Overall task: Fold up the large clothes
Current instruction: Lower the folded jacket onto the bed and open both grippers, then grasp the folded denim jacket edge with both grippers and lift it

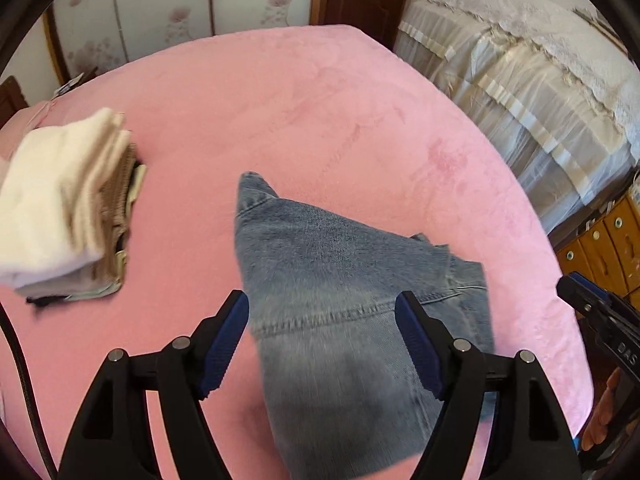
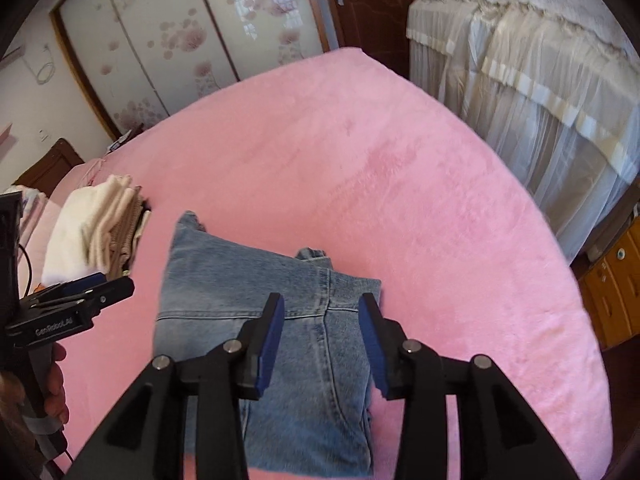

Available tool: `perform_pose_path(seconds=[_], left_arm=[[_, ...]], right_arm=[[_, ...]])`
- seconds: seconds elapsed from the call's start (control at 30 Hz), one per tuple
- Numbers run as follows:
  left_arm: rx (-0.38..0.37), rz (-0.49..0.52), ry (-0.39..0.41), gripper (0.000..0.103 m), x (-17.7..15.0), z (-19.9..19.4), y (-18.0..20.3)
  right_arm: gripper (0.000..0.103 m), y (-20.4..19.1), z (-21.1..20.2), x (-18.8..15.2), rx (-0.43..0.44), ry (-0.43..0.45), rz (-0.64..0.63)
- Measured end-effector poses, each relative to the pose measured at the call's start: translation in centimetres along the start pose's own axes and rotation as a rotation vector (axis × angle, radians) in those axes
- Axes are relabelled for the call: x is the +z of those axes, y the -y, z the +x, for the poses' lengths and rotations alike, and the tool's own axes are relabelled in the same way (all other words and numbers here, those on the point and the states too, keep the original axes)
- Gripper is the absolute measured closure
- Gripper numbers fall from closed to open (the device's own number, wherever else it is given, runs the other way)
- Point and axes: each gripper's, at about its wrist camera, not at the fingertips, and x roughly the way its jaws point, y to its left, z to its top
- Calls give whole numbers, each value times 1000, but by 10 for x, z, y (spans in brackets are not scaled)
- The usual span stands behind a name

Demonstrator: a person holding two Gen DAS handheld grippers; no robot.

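Note:
Folded blue jeans (image 1: 344, 300) lie on the pink bed cover (image 1: 320, 120), near its front edge; they also show in the right wrist view (image 2: 248, 300). My left gripper (image 1: 322, 308) is open and empty, hovering above the jeans with its jaws wide apart. My right gripper (image 2: 322, 312) is open and empty, above the right part of the jeans near the back seam. The left gripper also shows at the left edge of the right wrist view (image 2: 80, 292). The right gripper shows at the right edge of the left wrist view (image 1: 596, 304).
A stack of folded cream and beige clothes (image 1: 68, 204) sits on the bed at the left, also in the right wrist view (image 2: 96, 232). A second bed with a cream frilled cover (image 1: 520, 80) stands at the right. A wooden cabinet (image 1: 604, 240) is beside it. Wardrobe doors (image 2: 180, 40) stand behind.

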Motion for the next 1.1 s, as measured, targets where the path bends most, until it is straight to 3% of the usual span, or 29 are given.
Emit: perform_pose_path(seconds=[0.17,0.33,0.5,0.63,0.87,1.1], left_arm=[[-47,-50,32,28,-5,-52,-2],[-83,-62,57,28,-16,-84,-1],[-112,-75,80,27,-41,-88,-7],[-131,-110,66,27,-69,-68,-20],[-197,-209,-105,27,-109,5,-52],[-248,-248,-185,27,-129,61,-60]], right_arm=[[39,-19,-49,2,-12,64,-82],[38,-28,-75,-2,-5,86,-136],[38,-24,-70,-11,35,34,-144],[38,-9,-51,-24,56,-39,-103],[38,23,1,-53,102,-168,-11],[38,44,54,-79,173,-280,43]])
